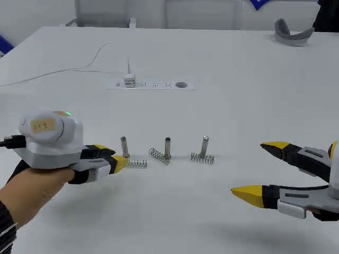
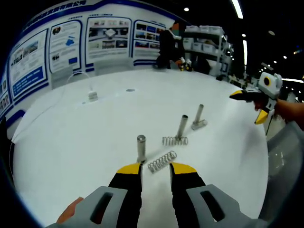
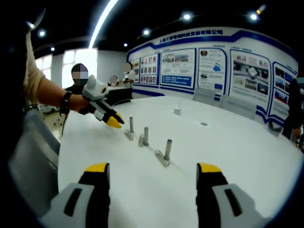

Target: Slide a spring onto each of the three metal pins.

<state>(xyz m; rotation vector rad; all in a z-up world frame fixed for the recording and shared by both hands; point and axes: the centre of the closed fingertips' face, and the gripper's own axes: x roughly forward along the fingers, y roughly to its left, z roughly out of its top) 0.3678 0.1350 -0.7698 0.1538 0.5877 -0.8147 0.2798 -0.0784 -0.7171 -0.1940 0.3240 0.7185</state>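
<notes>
- Nearest, on the right: right tongs (image 1: 249, 168), spread wide, holding nothing, hovering above the tabletop (image 1: 159, 222), well apart from the parts.
- On the left: left tongs (image 1: 122, 161), parted by a narrow gap only, pinching nothing, tips low and just beside the left spring (image 1: 136, 164).
- Next, three springs lying flat on the tabletop, one at the foot of each pin: the left spring, the middle spring (image 1: 158, 155) a little slanted, the right spring (image 1: 203, 157). None on a pin yet.
- Just behind, three pins upright in a row: left pin (image 1: 124, 146), middle pin (image 1: 168, 147), right pin (image 1: 205, 145).
- Step in hand, probably: picking up the left spring. Come down over the middle of the coil, across its length, and close gently so as not to crush it. Keep clear of the left pin, very near to the tips.
- After the lift, better to turn the spring upright, bring its open end over the pin top and lower straight; a tilted spring likely to catch on the edge.
- Farther back: white power strip (image 1: 151, 84) with a charger (image 1: 129, 80) plugged in, well apart from the work.
</notes>
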